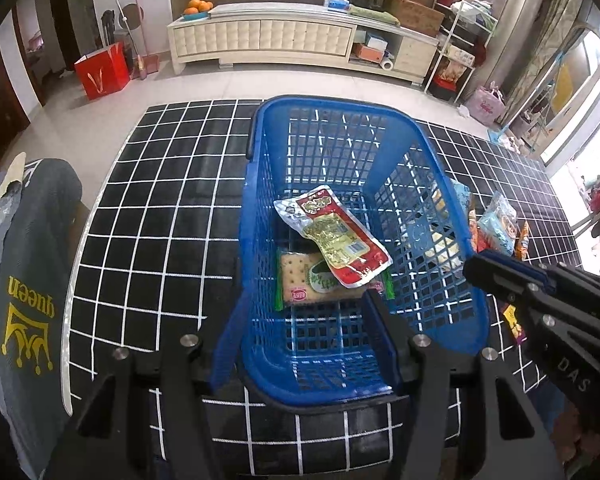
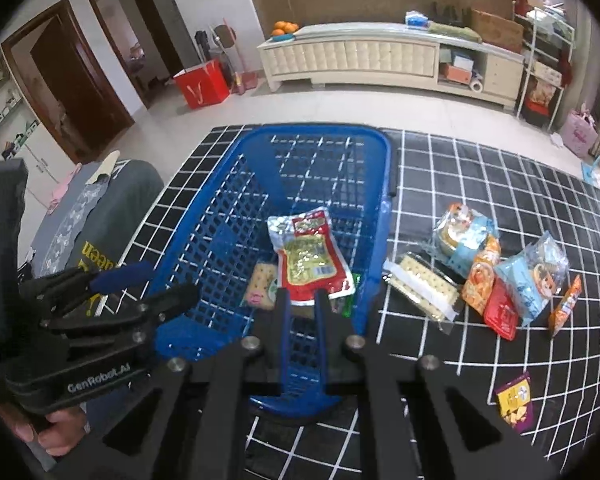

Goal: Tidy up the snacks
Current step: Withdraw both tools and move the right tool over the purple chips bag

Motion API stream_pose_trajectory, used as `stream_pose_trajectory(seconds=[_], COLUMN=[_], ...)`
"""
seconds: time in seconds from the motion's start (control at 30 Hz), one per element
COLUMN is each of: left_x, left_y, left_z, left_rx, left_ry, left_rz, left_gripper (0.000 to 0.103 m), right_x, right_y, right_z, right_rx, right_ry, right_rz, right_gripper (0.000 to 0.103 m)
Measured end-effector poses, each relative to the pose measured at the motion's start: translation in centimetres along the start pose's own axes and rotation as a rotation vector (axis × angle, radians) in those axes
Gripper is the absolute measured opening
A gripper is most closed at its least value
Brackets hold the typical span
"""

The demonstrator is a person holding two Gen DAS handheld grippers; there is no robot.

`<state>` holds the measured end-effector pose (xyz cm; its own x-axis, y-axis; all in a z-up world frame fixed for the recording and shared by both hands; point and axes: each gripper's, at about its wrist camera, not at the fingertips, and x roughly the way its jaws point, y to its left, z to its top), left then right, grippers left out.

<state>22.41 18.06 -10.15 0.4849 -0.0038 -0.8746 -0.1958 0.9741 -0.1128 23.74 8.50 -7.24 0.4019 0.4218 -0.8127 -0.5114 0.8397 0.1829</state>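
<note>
A blue mesh basket (image 1: 432, 184) stands on the black grid mat (image 1: 160, 216). Inside it a red and yellow pouch (image 1: 332, 236) lies across a green-edged cracker pack (image 1: 300, 280). My left gripper (image 1: 304, 332) is open and straddles the basket's near left corner, one finger outside the wall and one inside, with neither pad pressing. My right gripper (image 1: 480, 268) is shut and empty, hovering just outside the basket's right wall. In the right wrist view its fingertips (image 2: 304, 300) line up with the lower edge of the pouch (image 2: 308, 260). Several loose snacks (image 2: 500, 272) lie on the mat to the right.
A clear cracker pack (image 2: 420, 288) lies closest to the basket's right wall, and a purple and yellow packet (image 2: 516, 400) sits nearer me. A grey garment printed "queen" (image 1: 28, 280) is at the mat's left edge. A hand (image 2: 56, 436) holds the left gripper.
</note>
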Motion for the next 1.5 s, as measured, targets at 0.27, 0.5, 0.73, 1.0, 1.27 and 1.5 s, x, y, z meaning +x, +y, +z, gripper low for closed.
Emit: stream_pose_trajectory(seconds=[0.27,0.5,0.73,1.0,1.27,1.5], left_x=[-2.2,-3.9,-4.0,-2.8,-0.3,2.8], left_y=[-2.2,-6.7,-12.6,-19.9,-23.5,-25.2], left_z=[-0.6,-1.1,-1.5,-2.7,-4.5,-6.1], left_rx=[0.012,0.075,0.152,0.265,0.292,0.335], left_ry=[-0.024,-0.054,-0.061,-0.046,-0.023,0.007], left_rz=[-0.003,-0.016,-0.04,-0.061,-0.055,-0.002], left_gripper=[0.056,0.056,0.057,0.058,0.06,0.064], right_x=[-2.5,-6.4,-9.9,-12.1,-11.5,-9.3], right_y=[-1.3,-4.9,-9.7,-15.0,-19.3,-21.6], right_z=[-0.9,-2.8,-4.9,-7.9,-10.9,-12.5], right_rx=[0.027,0.1,0.16,0.225,0.251,0.262], right_ry=[-0.02,-0.095,-0.117,-0.12,-0.063,-0.008], right_rz=[-0.047,-0.085,-0.104,-0.176,-0.185,-0.186], right_gripper=[0.019,0.072,0.085,0.086,0.087,0.088])
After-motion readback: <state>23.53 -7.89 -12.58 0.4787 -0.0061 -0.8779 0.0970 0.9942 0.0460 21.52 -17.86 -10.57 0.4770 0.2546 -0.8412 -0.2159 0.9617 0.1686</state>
